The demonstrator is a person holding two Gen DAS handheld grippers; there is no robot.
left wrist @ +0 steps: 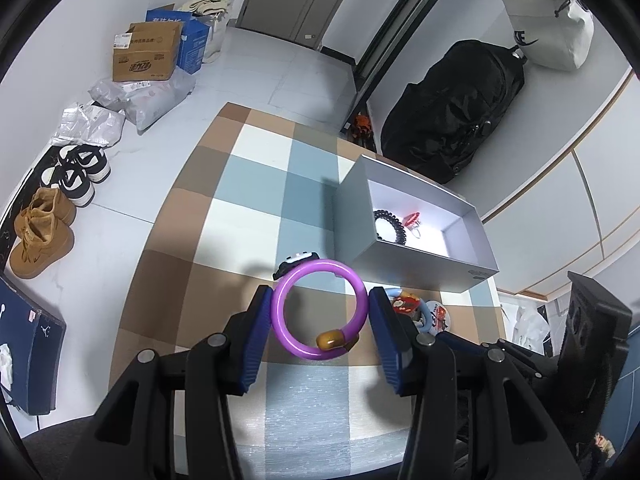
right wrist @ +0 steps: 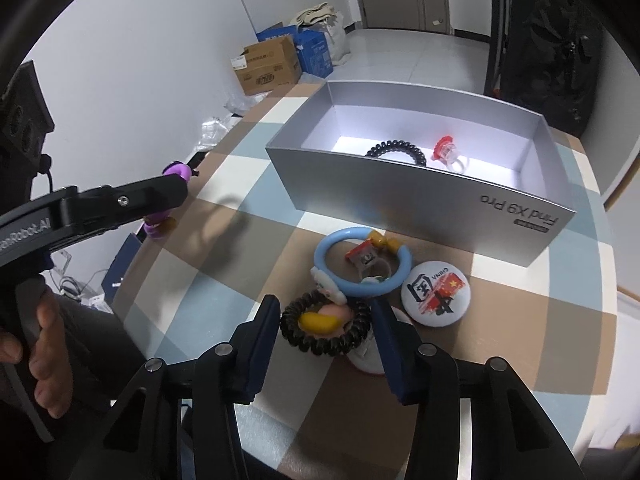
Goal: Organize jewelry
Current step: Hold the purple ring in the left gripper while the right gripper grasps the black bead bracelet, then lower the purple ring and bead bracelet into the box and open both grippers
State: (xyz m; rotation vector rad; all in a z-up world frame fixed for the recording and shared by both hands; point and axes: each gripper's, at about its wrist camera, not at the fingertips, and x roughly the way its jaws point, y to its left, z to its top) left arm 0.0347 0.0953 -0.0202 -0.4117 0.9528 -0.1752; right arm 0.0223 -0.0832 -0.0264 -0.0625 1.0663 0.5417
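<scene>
My left gripper is shut on a purple bangle with an amber bead and holds it above the checked tablecloth; it also shows in the right wrist view. The open silver box stands to the right, holding a black coil hair tie and a red ring. My right gripper is open, its fingers on either side of a black coil hair tie with a yellow and pink charm on the table. A blue bangle lies beyond it.
A round China badge and a small red charm lie by the blue bangle. A black-and-white clip lies under the purple bangle. Shoes, cardboard boxes and a black backpack sit beyond the table's edges.
</scene>
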